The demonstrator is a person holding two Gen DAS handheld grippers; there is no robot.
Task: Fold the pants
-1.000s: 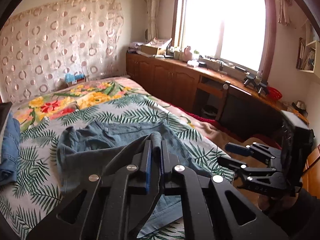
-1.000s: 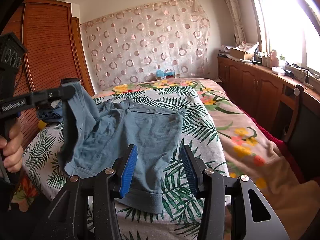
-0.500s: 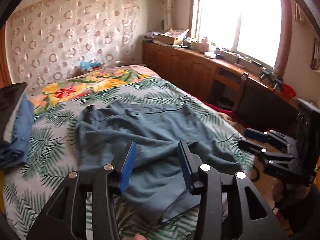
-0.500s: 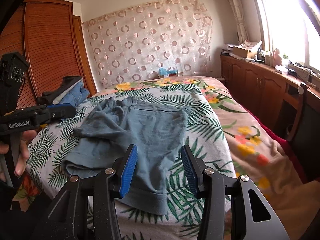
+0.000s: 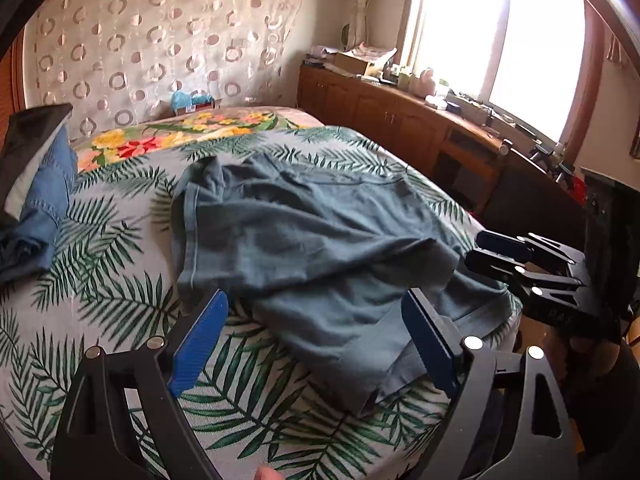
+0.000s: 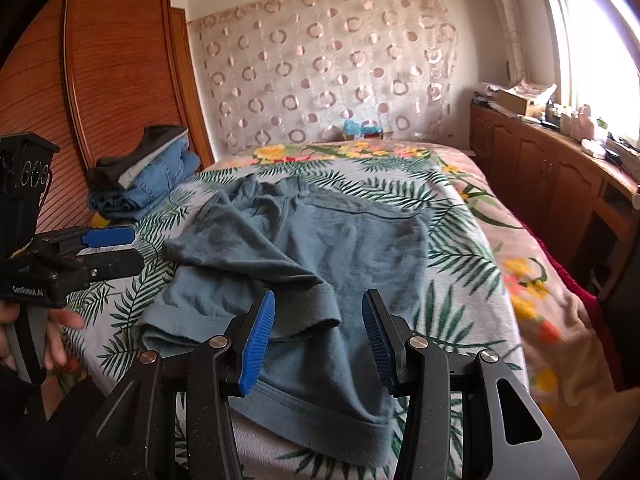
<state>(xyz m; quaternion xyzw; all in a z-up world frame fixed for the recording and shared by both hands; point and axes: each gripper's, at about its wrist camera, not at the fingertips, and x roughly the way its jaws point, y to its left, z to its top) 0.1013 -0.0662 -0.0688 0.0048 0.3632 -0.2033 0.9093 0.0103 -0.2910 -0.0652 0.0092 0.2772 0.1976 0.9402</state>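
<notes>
Grey-blue pants (image 5: pixel 304 240) lie crumpled on the leaf-print bedspread (image 5: pixel 100 288), one leg folded over the other; they also show in the right wrist view (image 6: pixel 312 264). My left gripper (image 5: pixel 316 340) is open and empty, hovering over the hem near the bed's front edge. It shows at the left of the right wrist view (image 6: pixel 116 248). My right gripper (image 6: pixel 318 336) is open and empty above the near leg hem. It shows at the right of the left wrist view (image 5: pixel 484 250), beside the pants' right edge.
A stack of folded clothes (image 6: pixel 148 172) with blue jeans sits at the bed's left side by a wooden wardrobe (image 6: pixel 80 80). Wooden cabinets (image 6: pixel 540 168) with clutter run under the window on the right. A patterned curtain (image 6: pixel 328 68) hangs behind the bed.
My left gripper let go of the pants leg it held up and opened wide. The leg dropped onto the rest of the pants. Both grippers now hover near the hems.
</notes>
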